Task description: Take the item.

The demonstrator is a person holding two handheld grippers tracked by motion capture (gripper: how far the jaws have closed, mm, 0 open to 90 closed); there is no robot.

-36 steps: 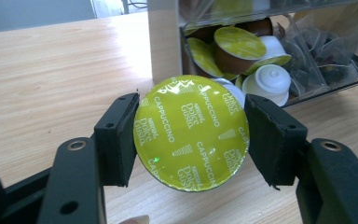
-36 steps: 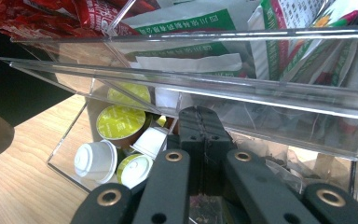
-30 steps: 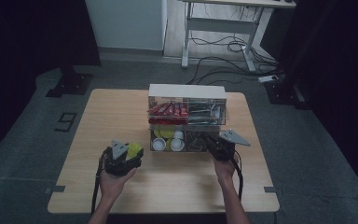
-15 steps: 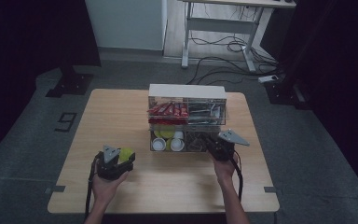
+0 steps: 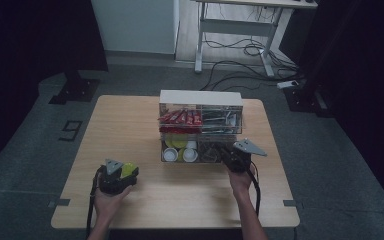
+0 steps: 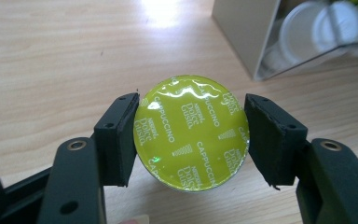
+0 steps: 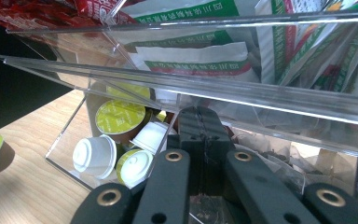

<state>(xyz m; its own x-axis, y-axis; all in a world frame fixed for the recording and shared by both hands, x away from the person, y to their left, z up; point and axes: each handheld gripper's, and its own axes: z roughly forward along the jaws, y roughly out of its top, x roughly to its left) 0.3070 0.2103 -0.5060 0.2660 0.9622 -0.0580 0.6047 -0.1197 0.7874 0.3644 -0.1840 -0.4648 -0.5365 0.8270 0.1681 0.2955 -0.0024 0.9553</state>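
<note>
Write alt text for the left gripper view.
A lime-green coffee capsule marked "Cappuccino" sits between the left tongs, above a light wooden table. A clear organizer holding white capsules is at upper right.

A pale wooden table (image 5: 130,130) stands on a grey floor. On the table, toward its far edge, sits a clear box (image 5: 200,97) with a white top and four compartments. Its upper compartments hold red packets (image 5: 180,119) and green-printed sachets (image 7: 191,58). One lower compartment holds white and lime pods (image 7: 116,140). Beyond the table stands a white desk (image 5: 240,25) with loose cables (image 5: 240,52) beneath it. Left of the table, a "9" (image 5: 70,130) is marked on the floor. A black stand base (image 5: 74,90) lies beyond the table's far left corner.
</note>
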